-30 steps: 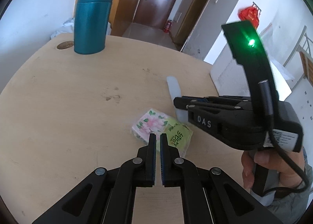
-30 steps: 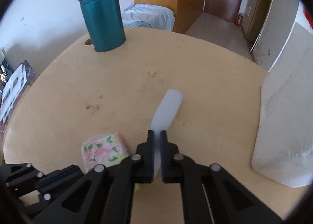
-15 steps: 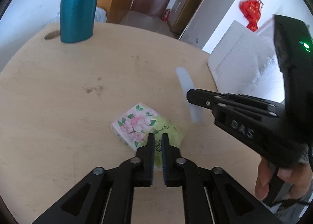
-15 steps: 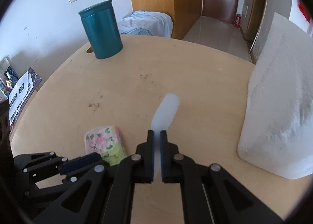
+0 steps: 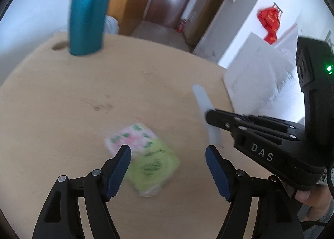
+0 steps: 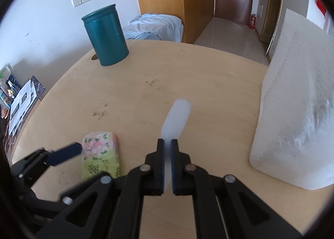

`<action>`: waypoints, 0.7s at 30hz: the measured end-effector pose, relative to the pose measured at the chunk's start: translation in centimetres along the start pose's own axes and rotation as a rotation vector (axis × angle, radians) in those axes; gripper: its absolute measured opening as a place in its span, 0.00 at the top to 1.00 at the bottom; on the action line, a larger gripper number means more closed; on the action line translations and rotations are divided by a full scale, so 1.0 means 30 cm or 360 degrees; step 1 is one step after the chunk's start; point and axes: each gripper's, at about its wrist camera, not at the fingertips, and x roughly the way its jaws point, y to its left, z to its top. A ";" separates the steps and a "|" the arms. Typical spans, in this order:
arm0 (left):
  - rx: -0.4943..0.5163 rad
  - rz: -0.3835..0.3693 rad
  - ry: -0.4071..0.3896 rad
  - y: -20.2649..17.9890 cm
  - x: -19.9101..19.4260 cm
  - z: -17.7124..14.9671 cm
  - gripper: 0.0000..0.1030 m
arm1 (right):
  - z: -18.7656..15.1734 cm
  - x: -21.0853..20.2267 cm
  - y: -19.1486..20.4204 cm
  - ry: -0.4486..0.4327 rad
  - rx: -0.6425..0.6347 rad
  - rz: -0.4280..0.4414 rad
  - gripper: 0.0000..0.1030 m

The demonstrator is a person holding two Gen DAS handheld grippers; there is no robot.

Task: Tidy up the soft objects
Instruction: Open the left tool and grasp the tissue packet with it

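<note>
A soft tissue pack (image 5: 144, 151) with pink flowers and a green end lies flat on the round wooden table (image 5: 62, 97). My left gripper (image 5: 168, 151) is open wide, its fingers to either side of the pack's near end, just above it. The pack also shows in the right wrist view (image 6: 100, 153). My right gripper (image 6: 167, 145) is shut on a translucent white flat strip (image 6: 176, 120), holding it off the table to the right of the pack; it shows in the left wrist view (image 5: 205, 113).
A tall teal canister (image 6: 105, 37) stands at the table's far left, beside a cable hole (image 5: 59, 46). A large white foam block (image 6: 296, 101) stands at the table's right edge. Doors and a corridor lie beyond.
My left gripper has opened wide from shut and drawn back, with the pack now between its fingers. My right gripper still holds the strip and has shifted slightly right.
</note>
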 end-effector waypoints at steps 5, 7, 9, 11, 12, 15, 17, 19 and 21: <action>-0.0031 0.0209 -0.0083 0.024 -0.020 -0.004 0.28 | -0.001 -0.004 -0.009 0.0002 0.0008 0.0004 0.93; -0.0028 0.0284 -0.0077 0.017 -0.008 -0.005 0.28 | -0.002 -0.009 -0.011 -0.0002 0.0014 0.0011 0.93; 0.0009 0.0355 -0.0045 -0.003 0.024 -0.005 0.28 | -0.004 -0.011 -0.014 -0.0006 0.0019 0.0009 0.93; 0.0014 0.0432 -0.0022 -0.014 0.052 -0.005 0.28 | -0.005 -0.010 -0.020 -0.0004 0.0022 0.0016 0.93; 0.0014 0.0436 -0.0020 -0.013 0.059 -0.004 0.28 | -0.006 -0.010 -0.024 -0.0002 0.0027 0.0011 0.93; -0.0014 0.0423 -0.0013 -0.017 0.072 0.000 0.27 | -0.008 -0.009 -0.031 0.0004 0.0033 0.0013 0.93; -0.0001 0.0429 -0.0007 -0.017 0.072 -0.004 0.27 | -0.008 -0.013 -0.032 -0.0003 0.0034 0.0009 0.93; 0.0026 0.0426 -0.0006 -0.020 0.073 -0.009 0.28 | -0.008 -0.020 -0.038 -0.0011 0.0043 0.0011 0.93; 0.0042 0.0449 -0.0013 -0.022 0.074 -0.016 0.28 | -0.007 -0.025 -0.041 -0.0018 0.0050 0.0010 0.93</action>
